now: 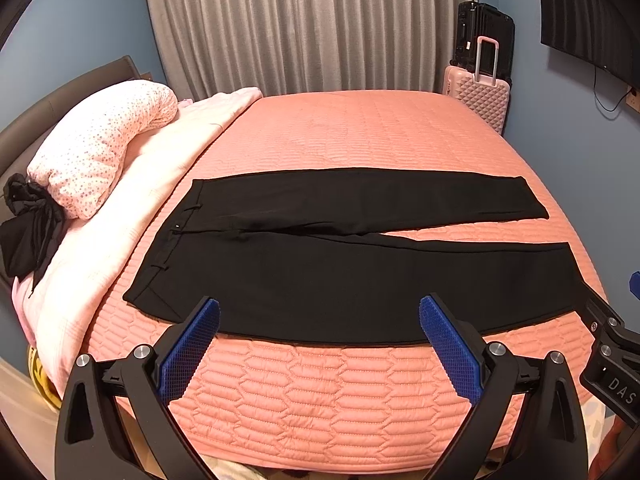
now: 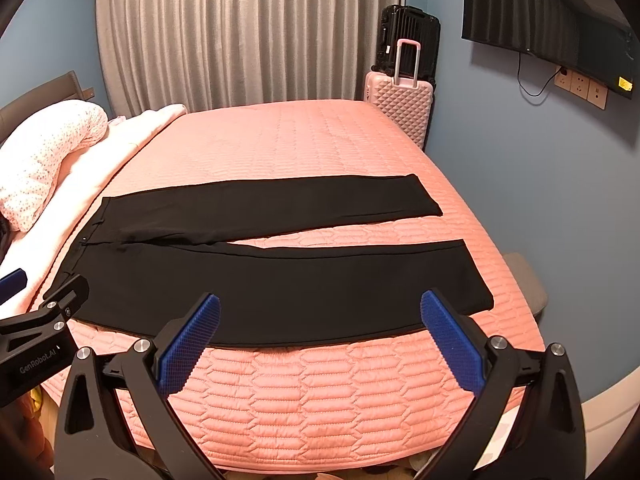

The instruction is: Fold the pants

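Left wrist view: black pants point(image 1: 344, 268) spread flat along bed's point(image 1: 360, 132) near edge, waistband toward pillow point(image 1: 100, 144) end, legs slightly parted; left gripper point(image 1: 319, 344) spread wide, gripping nothing, above near edge; right gripper point(image 2: 320, 344) likewise spread, empty.

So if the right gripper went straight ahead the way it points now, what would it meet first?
Most likely the near leg of the black pants, lying flat on the pink bedspread. The right gripper is open and holds nothing, and nothing lies between. Depth is hard to judge, so it might touch the bedspread first.
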### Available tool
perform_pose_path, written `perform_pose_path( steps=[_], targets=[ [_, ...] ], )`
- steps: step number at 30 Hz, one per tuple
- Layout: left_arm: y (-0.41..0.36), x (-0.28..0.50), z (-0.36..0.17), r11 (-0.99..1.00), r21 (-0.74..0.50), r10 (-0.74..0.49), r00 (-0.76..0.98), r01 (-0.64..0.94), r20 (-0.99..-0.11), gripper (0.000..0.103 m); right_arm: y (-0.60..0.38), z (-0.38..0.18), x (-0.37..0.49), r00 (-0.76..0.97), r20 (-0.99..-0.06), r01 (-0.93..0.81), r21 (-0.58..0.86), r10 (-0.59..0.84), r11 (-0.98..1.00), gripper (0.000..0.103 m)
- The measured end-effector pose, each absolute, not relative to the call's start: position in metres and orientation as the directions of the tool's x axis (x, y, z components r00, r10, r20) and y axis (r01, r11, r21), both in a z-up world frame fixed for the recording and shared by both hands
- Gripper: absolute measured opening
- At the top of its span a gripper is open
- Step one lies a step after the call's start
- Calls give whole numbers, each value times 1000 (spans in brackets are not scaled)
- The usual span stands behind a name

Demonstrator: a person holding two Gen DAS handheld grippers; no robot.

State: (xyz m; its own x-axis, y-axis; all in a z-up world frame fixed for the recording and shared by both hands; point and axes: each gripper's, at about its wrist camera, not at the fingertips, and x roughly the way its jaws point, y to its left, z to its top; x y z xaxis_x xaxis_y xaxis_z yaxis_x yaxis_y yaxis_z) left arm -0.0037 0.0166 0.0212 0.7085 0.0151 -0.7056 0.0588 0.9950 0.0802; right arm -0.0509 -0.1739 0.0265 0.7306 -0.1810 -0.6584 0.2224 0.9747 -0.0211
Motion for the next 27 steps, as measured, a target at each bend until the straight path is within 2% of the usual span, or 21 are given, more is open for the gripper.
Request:
perform_pose_path(
  steps=[27],
  targets=[
    [18, -3, 16, 994, 97, 32, 701, 54, -712, 98, -169, 25, -50, 731, -661, 207, -20, -169, 978, 98]
  ],
)
